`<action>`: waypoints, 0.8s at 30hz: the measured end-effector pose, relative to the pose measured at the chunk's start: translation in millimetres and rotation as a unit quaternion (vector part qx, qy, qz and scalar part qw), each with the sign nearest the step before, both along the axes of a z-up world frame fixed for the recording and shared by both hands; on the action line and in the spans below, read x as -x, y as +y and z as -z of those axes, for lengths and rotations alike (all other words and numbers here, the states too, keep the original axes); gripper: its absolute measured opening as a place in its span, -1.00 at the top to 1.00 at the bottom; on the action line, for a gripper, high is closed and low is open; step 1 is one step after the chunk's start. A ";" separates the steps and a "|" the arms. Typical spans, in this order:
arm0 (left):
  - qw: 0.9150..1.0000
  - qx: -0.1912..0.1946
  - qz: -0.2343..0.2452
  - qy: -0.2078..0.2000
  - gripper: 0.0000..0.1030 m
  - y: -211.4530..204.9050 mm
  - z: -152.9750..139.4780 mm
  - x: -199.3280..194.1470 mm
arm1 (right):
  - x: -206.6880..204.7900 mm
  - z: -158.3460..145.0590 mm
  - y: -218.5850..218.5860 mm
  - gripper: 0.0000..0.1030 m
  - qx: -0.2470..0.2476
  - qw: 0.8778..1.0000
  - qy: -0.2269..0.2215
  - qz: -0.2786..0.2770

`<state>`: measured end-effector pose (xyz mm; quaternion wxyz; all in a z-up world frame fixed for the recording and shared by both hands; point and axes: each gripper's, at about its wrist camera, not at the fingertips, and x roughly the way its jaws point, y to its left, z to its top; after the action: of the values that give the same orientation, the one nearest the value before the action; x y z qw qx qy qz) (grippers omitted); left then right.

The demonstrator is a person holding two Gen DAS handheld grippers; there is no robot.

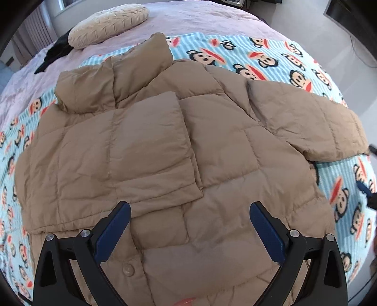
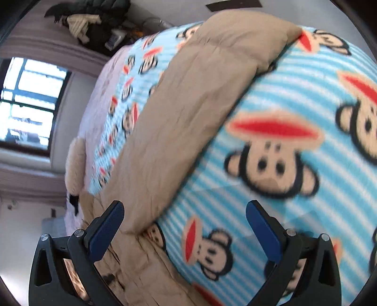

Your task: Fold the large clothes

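Left wrist view: left gripper [image 1: 189, 211] points steeply down over a tan puffer jacket [image 1: 165, 146] spread on a monkey-print blanket [image 1: 259, 56], one sleeve folded across its body, jaws spread wide, nothing between. Right wrist view, blurred: right gripper [image 2: 185, 210] tilts down over jacket sleeve [image 2: 183, 98] and blanket, jaws spread, empty.

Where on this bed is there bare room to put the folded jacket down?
Free: the lilac bedspread beyond the striped monkey-print blanket, right of the round cream cushion; also the blanket strip right of the tan puffer jacket, near its outstretched sleeve. Crowded: the blanket's middle, under the jacket, and the corner with the cushion and a black garment.
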<state>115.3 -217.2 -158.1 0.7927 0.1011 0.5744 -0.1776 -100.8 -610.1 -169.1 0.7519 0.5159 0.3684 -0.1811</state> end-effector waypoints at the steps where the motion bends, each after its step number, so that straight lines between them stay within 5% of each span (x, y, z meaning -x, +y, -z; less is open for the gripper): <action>1: 1.000 -0.006 0.000 -0.004 -0.96 -2.9 0.2 0.0 | 0.9 -1.4 -9.5 -0.99 -0.001 1.000 -0.010 0.013; 7: 1.000 -0.007 -0.002 -0.004 -0.96 -11.7 2.0 -4.9 | 5.4 5.4 -60.9 -0.99 -0.058 0.991 -0.067 0.097; 17: 0.998 0.048 -0.025 0.028 -0.96 -4.3 -0.4 -7.8 | -10.2 34.3 -101.9 -0.91 -0.195 0.947 -0.171 0.188; 19: 0.997 0.057 -0.034 0.030 -0.96 0.9 -1.8 -8.1 | -15.8 38.5 -102.8 -0.37 -0.210 0.944 -0.165 0.196; 21: 0.997 0.060 -0.044 0.034 -0.96 6.3 -2.7 -7.9 | -21.6 46.4 -102.2 0.67 -0.234 0.939 -0.159 0.197; 24: 0.996 0.060 -0.052 0.027 -0.96 16.9 -7.7 -6.1 | -31.7 44.1 -93.6 0.86 -0.233 0.939 -0.168 0.188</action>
<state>121.4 -200.2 -150.5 0.7897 0.0184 0.5884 -0.1724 -69.1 -703.7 -213.2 0.6136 0.7596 0.1647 -0.1391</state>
